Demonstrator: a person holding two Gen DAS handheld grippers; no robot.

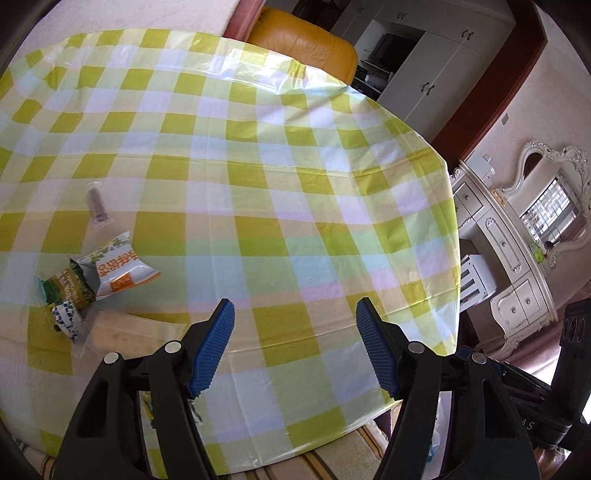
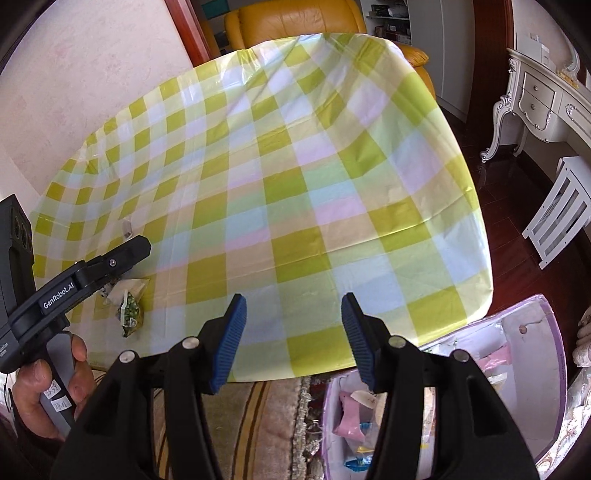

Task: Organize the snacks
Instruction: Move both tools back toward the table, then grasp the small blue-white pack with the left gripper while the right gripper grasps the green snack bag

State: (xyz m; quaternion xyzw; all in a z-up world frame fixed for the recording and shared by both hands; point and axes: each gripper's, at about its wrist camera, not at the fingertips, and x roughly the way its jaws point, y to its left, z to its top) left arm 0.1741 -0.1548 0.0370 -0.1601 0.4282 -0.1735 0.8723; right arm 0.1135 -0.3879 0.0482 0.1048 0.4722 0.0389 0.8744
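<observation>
Several snack packets lie at the left of the checked table (image 1: 295,184): a white and orange packet (image 1: 118,269), a green packet (image 1: 72,288), a small blue-and-white packet (image 1: 68,319), a clear flat packet (image 1: 122,332) and a small grey sachet (image 1: 96,206) farther back. My left gripper (image 1: 295,328) is open and empty, to the right of them. My right gripper (image 2: 291,325) is open and empty above the table's near edge. The right wrist view shows the left gripper (image 2: 122,254) from the side above the green packet (image 2: 130,317). A lilac box (image 2: 524,354) holding snacks stands at the lower right.
A yellow leather armchair (image 2: 295,22) stands behind the table. A white dresser (image 2: 535,96) and a white stool (image 2: 561,214) are to the right. A striped rug (image 2: 251,424) lies below the table's near edge.
</observation>
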